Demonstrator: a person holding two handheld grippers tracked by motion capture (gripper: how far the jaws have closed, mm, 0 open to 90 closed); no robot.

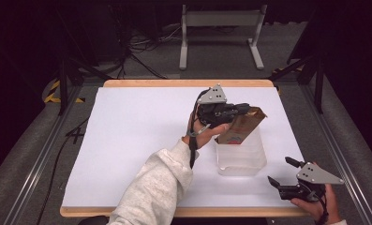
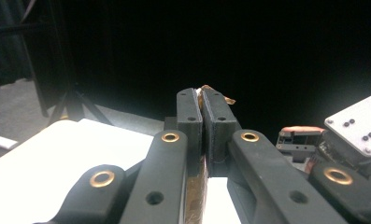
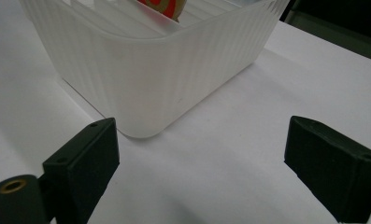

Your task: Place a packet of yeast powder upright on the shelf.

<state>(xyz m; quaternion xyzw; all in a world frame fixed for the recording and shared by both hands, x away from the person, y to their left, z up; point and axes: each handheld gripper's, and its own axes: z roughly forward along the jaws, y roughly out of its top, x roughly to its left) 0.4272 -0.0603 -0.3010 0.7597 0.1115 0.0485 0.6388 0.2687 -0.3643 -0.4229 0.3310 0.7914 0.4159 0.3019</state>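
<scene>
Two grippers we hold: our left gripper (image 1: 246, 110) has its jaws clenched on a brown paper packet (image 1: 240, 126), tilted over the ribbed translucent bin (image 1: 242, 157) on the white bench (image 1: 137, 140); our right gripper (image 1: 282, 172) rests nearby, jaws released.

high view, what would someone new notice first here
The left gripper, raised over the middle of the white table, pinches the top of a brown paper packet whose lower end dips into a ribbed translucent bin. Near the table's front right corner, the right gripper sits open, pointing toward the bin.
</scene>
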